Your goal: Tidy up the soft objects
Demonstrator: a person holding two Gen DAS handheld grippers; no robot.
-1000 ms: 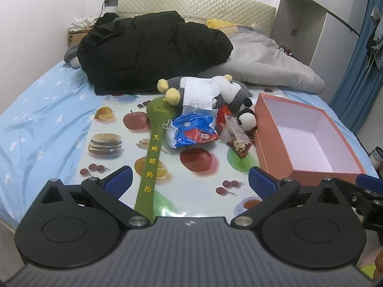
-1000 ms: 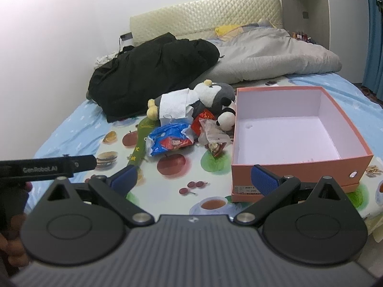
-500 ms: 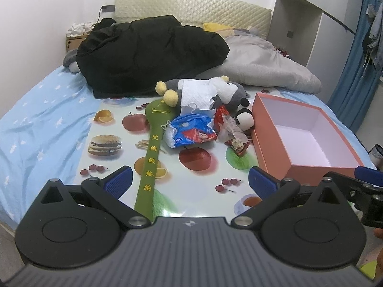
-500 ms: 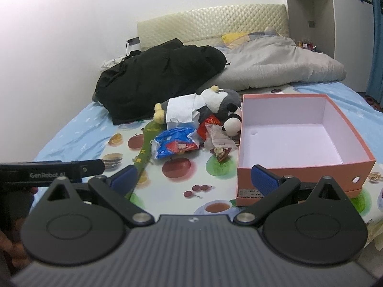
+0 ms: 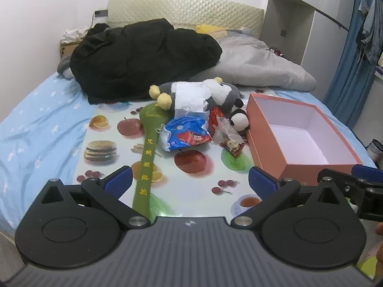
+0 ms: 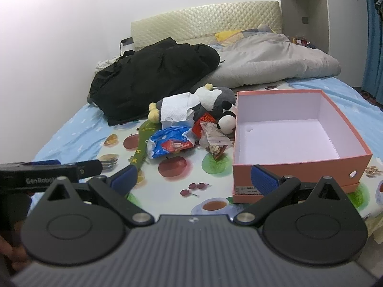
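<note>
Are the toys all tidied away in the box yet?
Not yet. Nothing looks put away: the pink box is empty inside. Nothing is in hand either: the left gripper and right gripper are both open and hold nothing. Still left in a pile beside the box: the grey stuffed animal, the little panda, the long green plush and the blue bag.

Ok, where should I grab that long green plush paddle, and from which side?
Probably the narrow handle of the green plush paddle, from above with the left gripper, jaws straddling its width. That stretch lies bare on the mat; the wide head is tucked under the grey plush toy and blue snack bag.
</note>
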